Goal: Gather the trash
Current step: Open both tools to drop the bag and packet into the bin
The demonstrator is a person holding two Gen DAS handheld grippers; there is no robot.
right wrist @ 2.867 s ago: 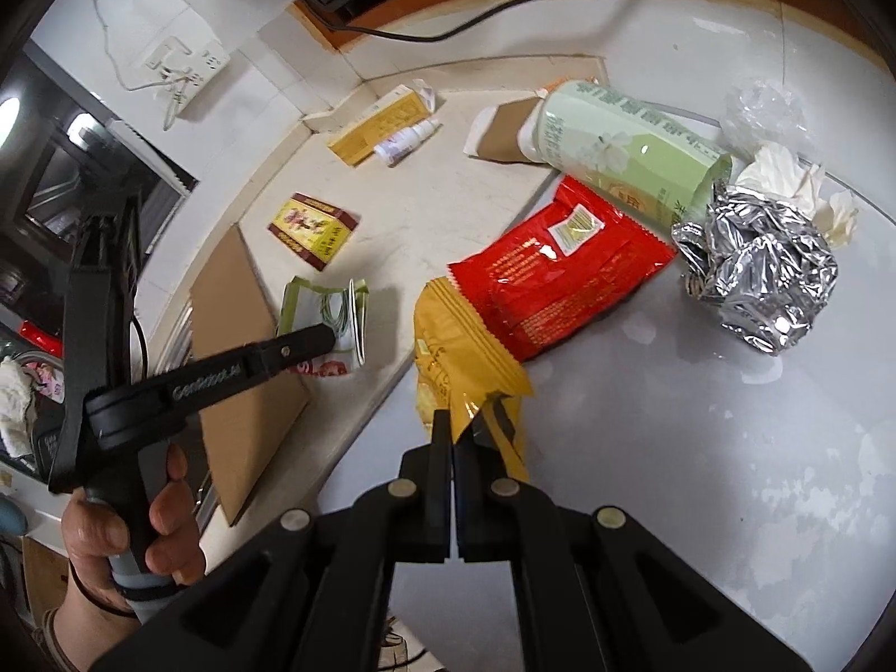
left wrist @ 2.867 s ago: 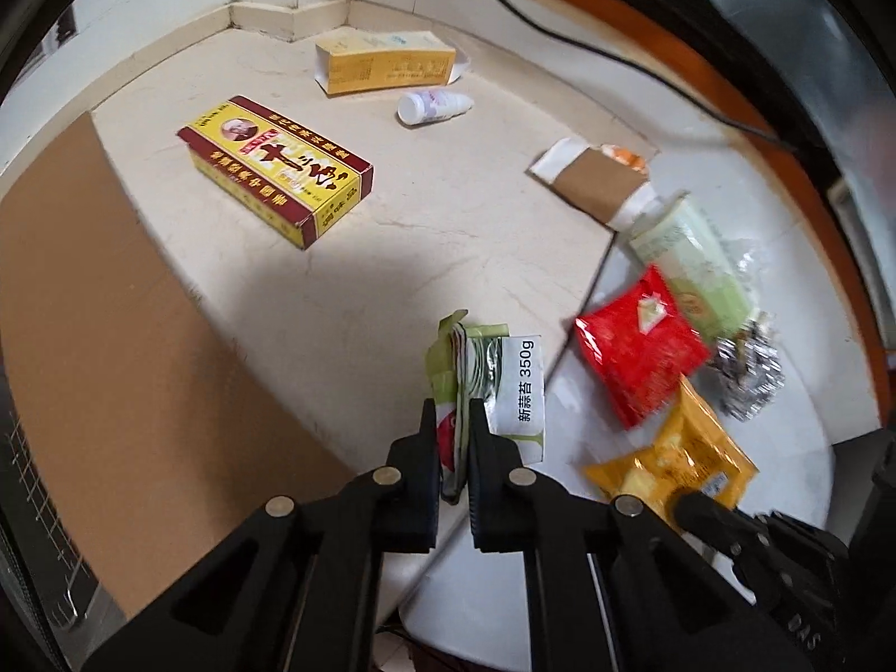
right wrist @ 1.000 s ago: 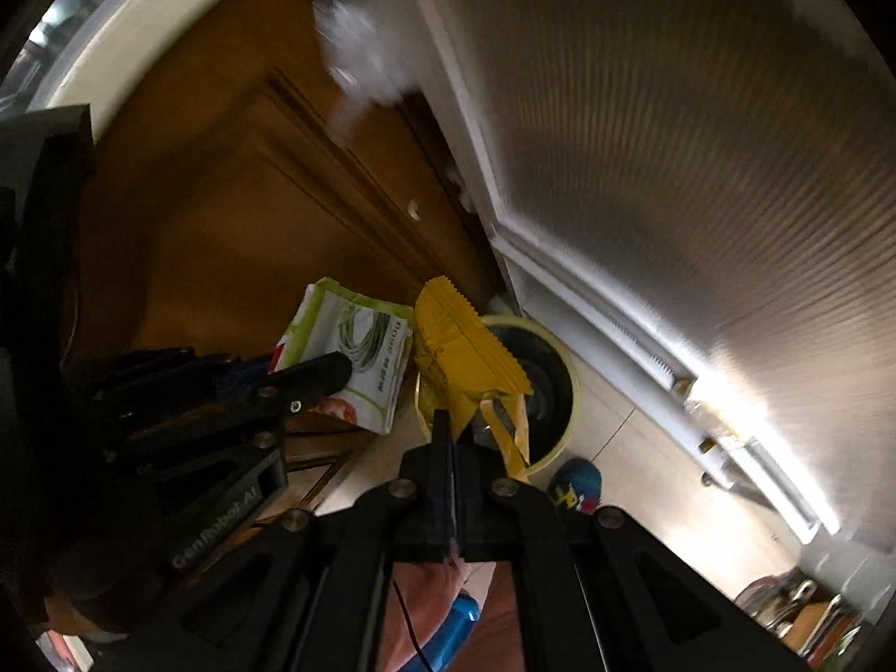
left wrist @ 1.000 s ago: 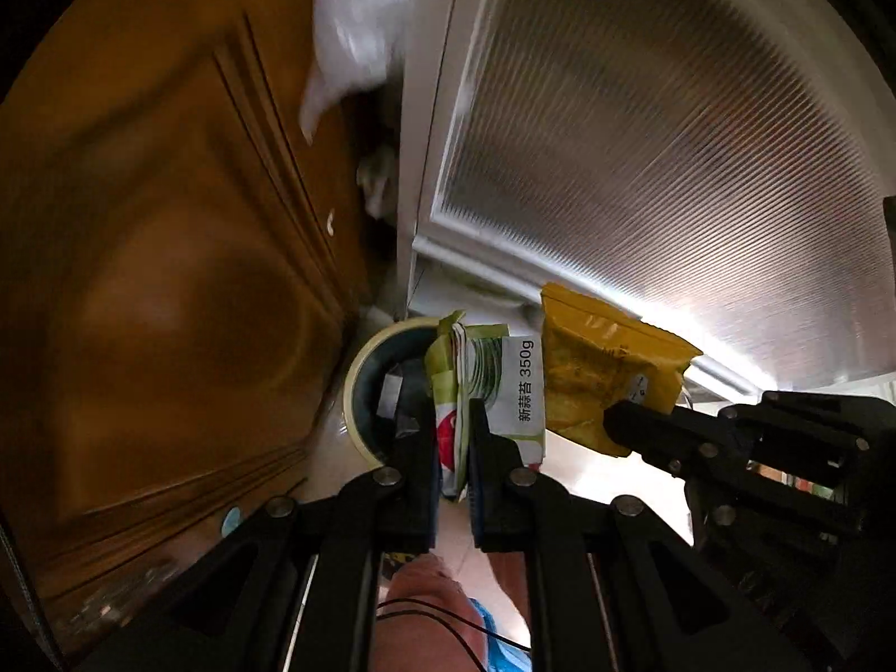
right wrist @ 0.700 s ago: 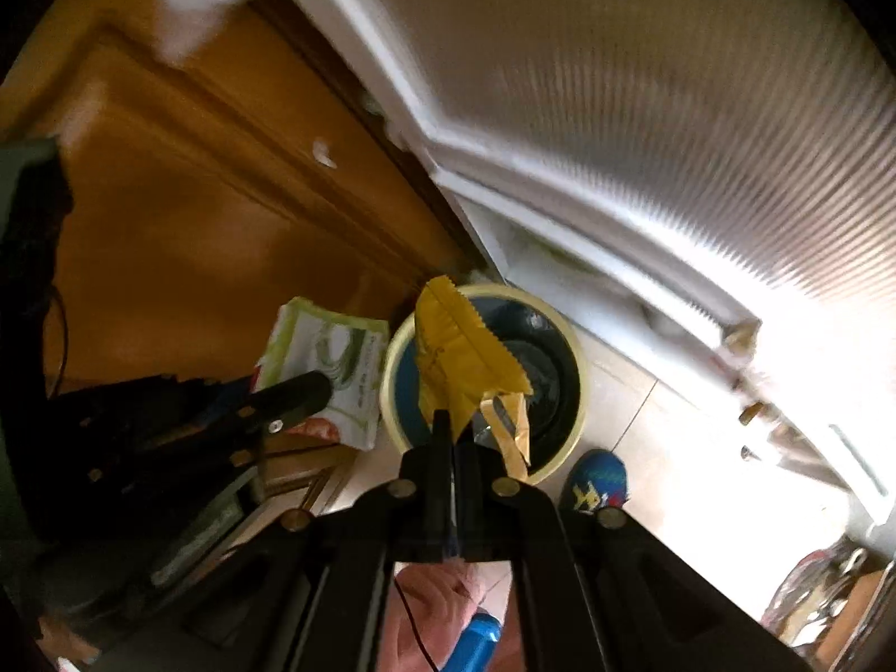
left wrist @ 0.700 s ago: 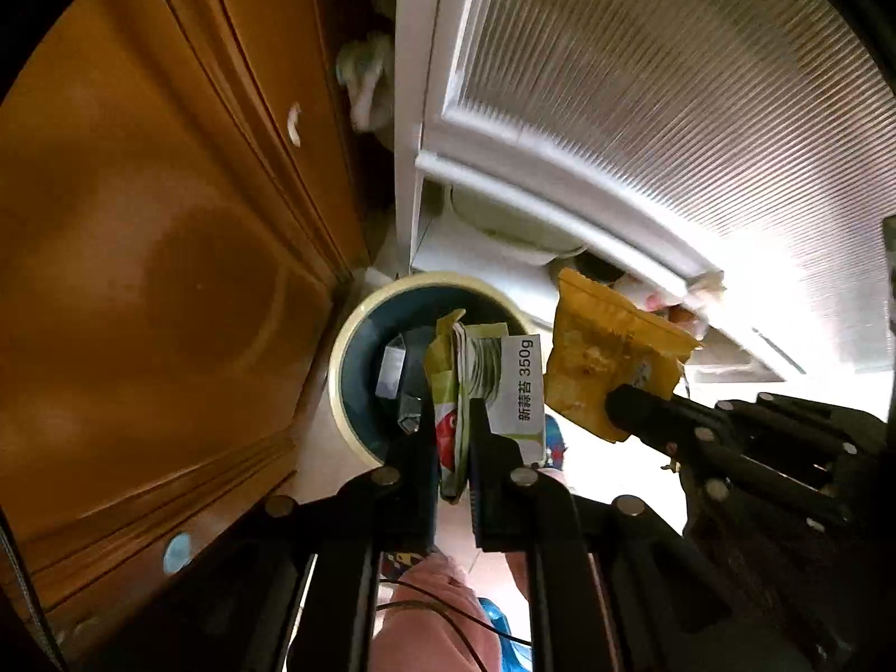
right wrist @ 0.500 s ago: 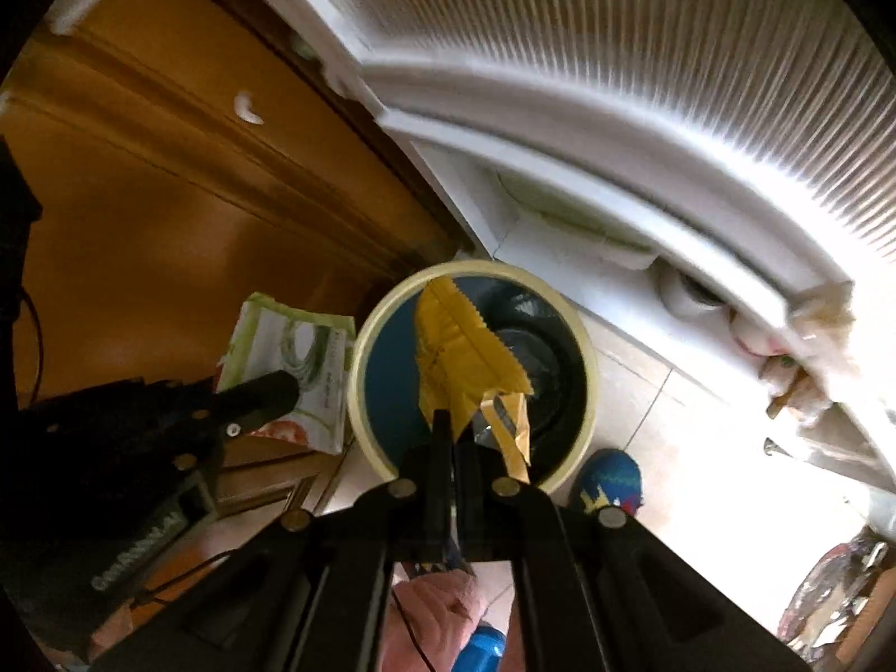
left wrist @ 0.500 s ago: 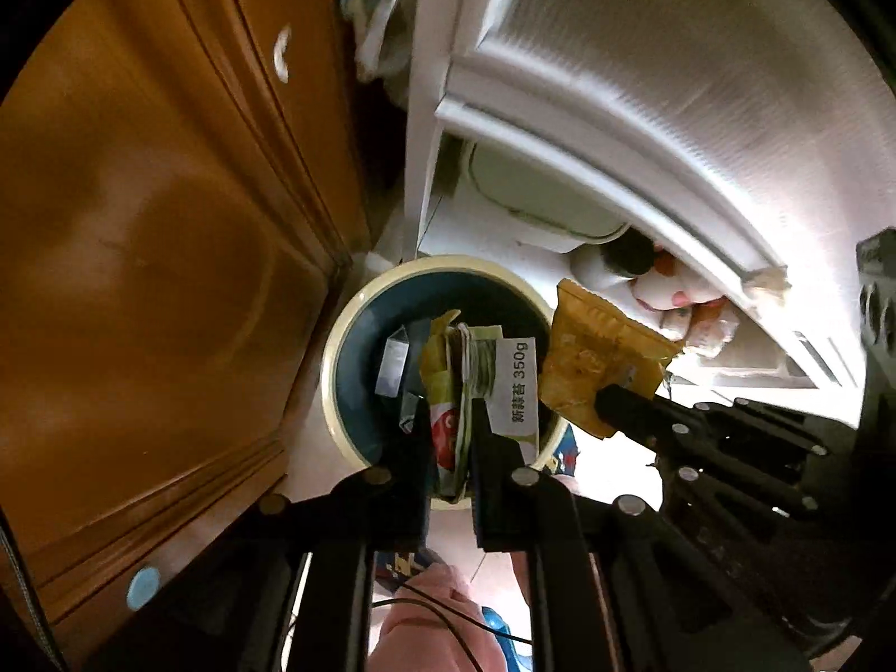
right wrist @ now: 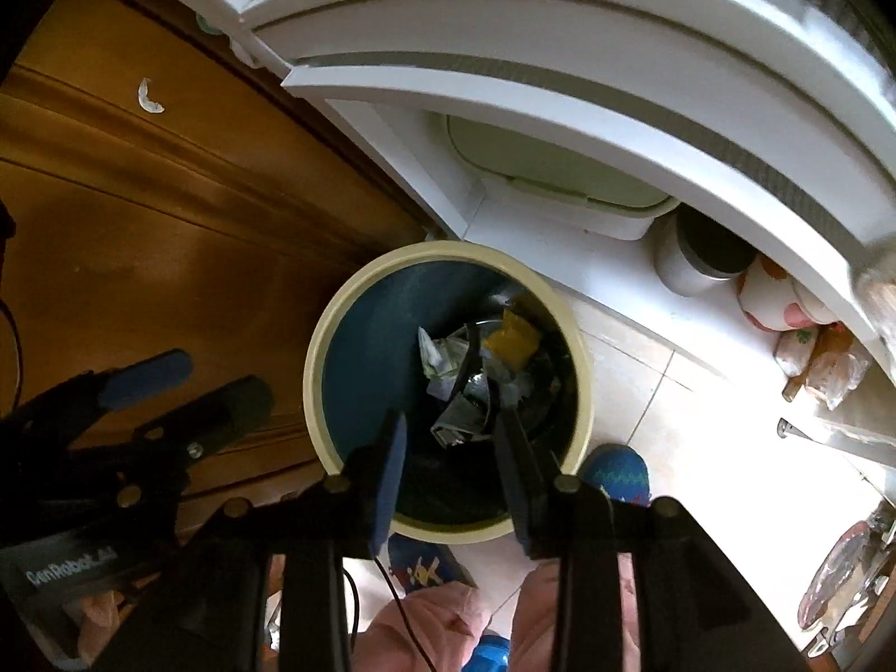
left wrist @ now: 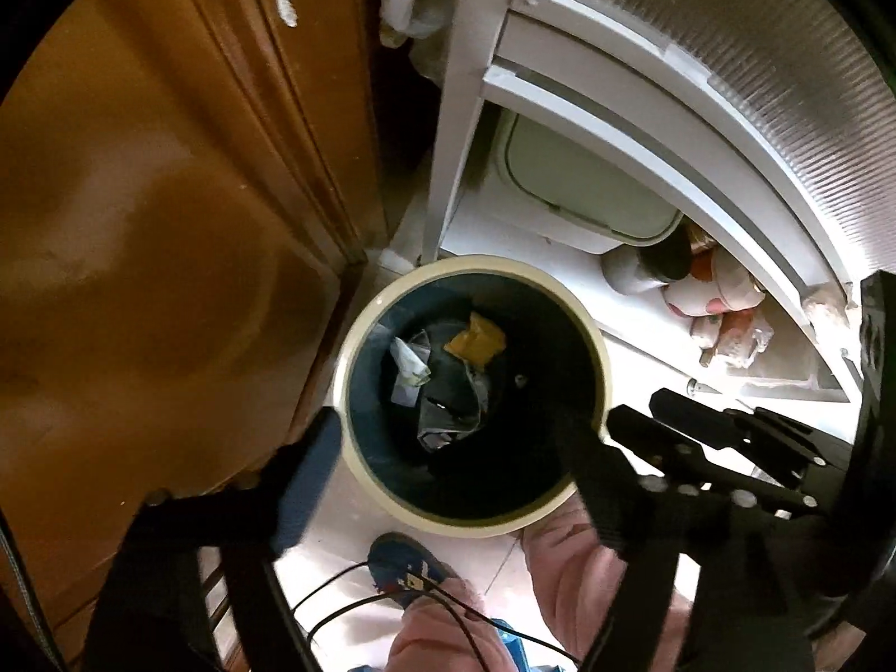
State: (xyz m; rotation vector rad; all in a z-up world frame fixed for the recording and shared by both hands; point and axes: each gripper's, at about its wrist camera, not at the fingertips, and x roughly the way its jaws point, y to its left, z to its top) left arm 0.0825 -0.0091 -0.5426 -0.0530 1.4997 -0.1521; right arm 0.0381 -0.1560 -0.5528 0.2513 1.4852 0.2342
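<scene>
Presently, drop step: both the left gripper (left wrist: 448, 448) and right gripper (right wrist: 448, 437) released over the bin (left wrist: 602, 358), yellow packet (left wrist: 476, 340) at its bottom; next, fetch more trash.

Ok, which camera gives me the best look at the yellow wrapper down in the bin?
The right wrist view. The yellow wrapper lies well lit near the bin's centre, framed between the open right tool's fingers. The left wrist view also shows the wrapper, unblocked, but smaller and darker in the bin.
</scene>
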